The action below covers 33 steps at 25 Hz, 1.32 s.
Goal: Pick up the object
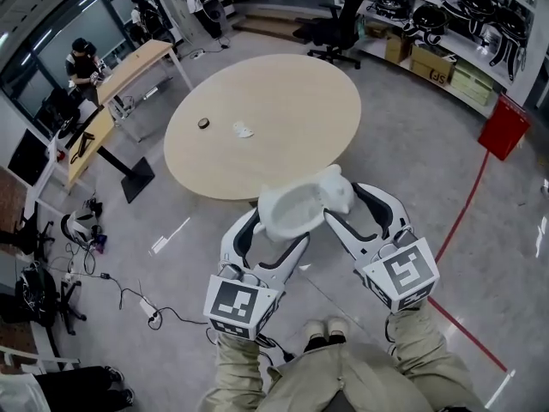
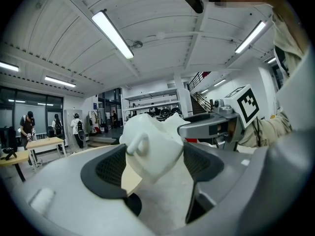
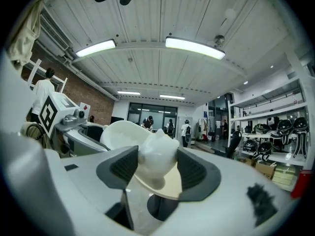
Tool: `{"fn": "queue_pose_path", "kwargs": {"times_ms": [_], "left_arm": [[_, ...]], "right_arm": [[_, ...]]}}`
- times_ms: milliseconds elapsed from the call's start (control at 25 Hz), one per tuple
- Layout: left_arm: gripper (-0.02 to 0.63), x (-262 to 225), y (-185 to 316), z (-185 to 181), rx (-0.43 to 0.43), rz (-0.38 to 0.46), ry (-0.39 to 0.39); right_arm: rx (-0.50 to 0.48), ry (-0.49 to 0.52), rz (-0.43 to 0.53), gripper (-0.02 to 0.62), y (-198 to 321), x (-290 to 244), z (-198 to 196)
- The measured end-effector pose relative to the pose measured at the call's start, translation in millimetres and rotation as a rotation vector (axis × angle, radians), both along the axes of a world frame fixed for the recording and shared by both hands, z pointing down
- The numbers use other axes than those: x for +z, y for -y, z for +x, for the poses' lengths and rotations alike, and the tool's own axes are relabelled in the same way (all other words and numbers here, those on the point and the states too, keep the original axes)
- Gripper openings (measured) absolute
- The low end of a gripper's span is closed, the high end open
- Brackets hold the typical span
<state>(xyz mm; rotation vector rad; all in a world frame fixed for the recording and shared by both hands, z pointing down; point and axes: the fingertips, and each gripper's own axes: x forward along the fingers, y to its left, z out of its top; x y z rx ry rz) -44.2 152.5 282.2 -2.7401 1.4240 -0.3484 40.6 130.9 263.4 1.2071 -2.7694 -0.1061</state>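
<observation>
White object [image 1: 302, 204], a hollow bowl-like piece with a lumpy knob at one end, hangs in the air between both tools. It is over the grey floor [image 1: 176, 256], just in front of the near edge of the round desk [image 1: 283, 101] and not touching it. The left tool [image 1: 276, 230] pinches the bowl end: in the left gripper view the white body fills the gap between the two dark pads, and both press against it. The right tool [image 1: 347, 202] pinches the knobbed end. The right gripper view shows that lump wedged between its pads, with the open bowl stretching away toward the other tool. The two tools stand close side by side, angled in toward each other. Further out on the desk lie a small dark round thing [image 1: 203, 124] and, near it, a small white scrap [image 1: 244, 130], both well apart from the held piece. A red line [image 1: 467, 200] runs across the floor on the right, and a black office chair [image 1: 341, 20] stands beyond the desk
</observation>
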Motion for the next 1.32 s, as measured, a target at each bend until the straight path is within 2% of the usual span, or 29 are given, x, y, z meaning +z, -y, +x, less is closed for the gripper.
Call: {"fn": "queue_pose_path", "kwargs": {"times_ms": [320, 1320], "left_arm": [[0.374, -4, -7, -19, -0.013, 0.018, 0.005], [0.374, -18, -9, -22, -0.002, 0.055, -0.001]], "right_arm": [[-0.017, 0.005, 0.018, 0.259, -6, -4, -19], [-0.010, 0.015, 0.055, 0.259, -10, -18, -22]]}}
